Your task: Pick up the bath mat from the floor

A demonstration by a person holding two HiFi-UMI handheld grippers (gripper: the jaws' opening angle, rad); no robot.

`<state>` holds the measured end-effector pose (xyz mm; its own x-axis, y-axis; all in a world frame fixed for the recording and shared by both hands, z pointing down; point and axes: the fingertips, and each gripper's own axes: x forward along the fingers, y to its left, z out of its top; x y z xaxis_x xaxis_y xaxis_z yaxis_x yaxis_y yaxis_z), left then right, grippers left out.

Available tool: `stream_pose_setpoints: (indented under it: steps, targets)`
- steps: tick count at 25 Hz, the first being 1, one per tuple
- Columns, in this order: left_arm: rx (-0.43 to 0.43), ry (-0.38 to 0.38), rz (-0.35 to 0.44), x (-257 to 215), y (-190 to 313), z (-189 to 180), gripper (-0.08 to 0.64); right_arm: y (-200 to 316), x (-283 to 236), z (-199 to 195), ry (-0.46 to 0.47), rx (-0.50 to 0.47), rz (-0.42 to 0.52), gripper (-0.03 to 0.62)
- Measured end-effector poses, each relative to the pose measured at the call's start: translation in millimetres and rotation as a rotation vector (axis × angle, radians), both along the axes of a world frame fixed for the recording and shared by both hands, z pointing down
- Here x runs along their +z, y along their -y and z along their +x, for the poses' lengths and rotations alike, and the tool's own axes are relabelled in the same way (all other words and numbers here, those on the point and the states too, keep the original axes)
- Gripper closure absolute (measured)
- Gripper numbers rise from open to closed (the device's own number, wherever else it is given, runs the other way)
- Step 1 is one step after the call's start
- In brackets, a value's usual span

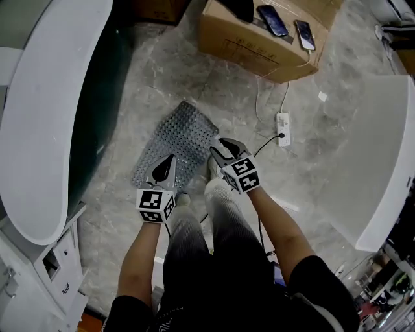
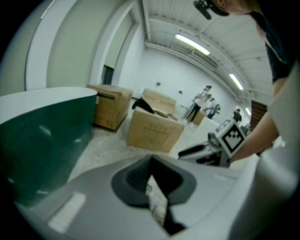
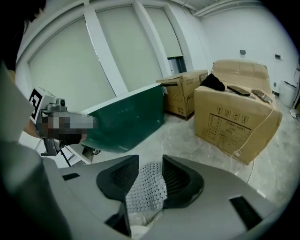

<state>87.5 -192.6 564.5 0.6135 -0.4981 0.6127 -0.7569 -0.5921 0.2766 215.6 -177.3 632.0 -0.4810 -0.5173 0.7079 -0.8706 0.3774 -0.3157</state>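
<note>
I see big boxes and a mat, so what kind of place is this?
Probably a warehouse-like hall with a mock bathroom: cardboard boxes on bare stone floor, strip lights on a high ceiling, a bath mat beside what looks like a tub.

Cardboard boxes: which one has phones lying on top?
The cardboard box nearest the bath mat, with two phones and a dark item on top. The other box, behind it beside the green panel, has open flaps.
</note>
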Motion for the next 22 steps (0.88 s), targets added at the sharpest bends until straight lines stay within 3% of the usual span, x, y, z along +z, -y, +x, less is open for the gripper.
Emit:
stream_pose_setpoints:
  steps: [6,22]
  targets:
    - [-0.009,0.079,-0.021,61,3,-5,0.555,10,56,9,0.009,0.022,-0.036,0.433]
    - [-0.017,0.143,-0.075,223,12,-19,0.555,16,217,5,0.001,0.019,-0.100,0.422]
